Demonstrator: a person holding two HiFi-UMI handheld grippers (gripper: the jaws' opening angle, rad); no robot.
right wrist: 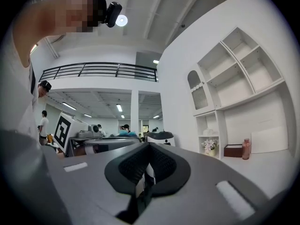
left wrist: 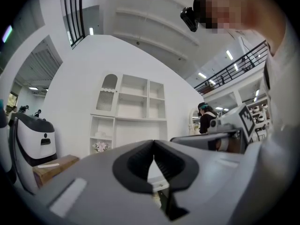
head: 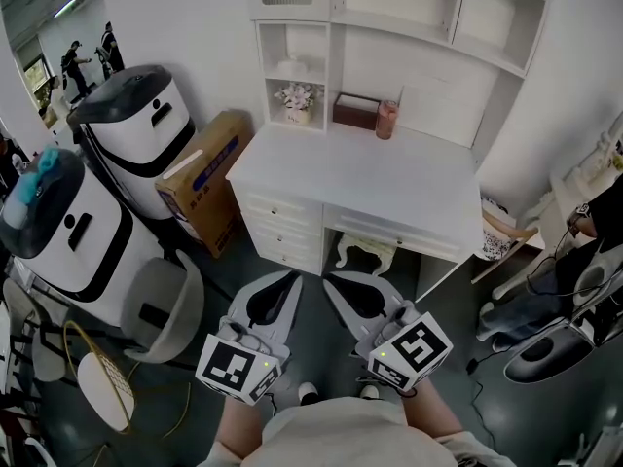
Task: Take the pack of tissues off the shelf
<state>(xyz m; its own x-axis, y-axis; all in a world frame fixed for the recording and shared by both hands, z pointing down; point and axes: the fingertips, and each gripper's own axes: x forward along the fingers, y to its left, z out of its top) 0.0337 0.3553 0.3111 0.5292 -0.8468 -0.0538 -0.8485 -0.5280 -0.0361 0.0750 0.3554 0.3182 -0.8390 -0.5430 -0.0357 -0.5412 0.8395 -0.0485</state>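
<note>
Before the worktop's (head: pixel 389 178) front edge, left gripper (head: pixel 290 278) and right gripper (head: pixel 331 280) hang, jaws together, empty: shelf (head: pixel 263 76) tissues (head: pixel 289 68) look beyond reach.

Desk top (head: pixel 389 178): broad bare white surface, open from the front edge back to the shelf unit. Back strip: brown box (head: pixel 355 111) and pink bottle (head: pixel 386 120) stand just beside each other and narrow the reach there. Left cubby, lower compartment: filled by a flower pot (head: pixel 298 100), with walls close on both sides. Left flank: cardboard box (head: pixel 200 178) just beside the desk, with two white machines (head: pixel 146 134) beyond it. Knee gap: occupied by a stool (head: pixel 365 251). Right flank: dark clutter and cables on the floor (head: pixel 545 348). The floor between the desk front and the left gripper (head: pixel 292 276) and right gripper (head: pixel 329 279) is free.
</note>
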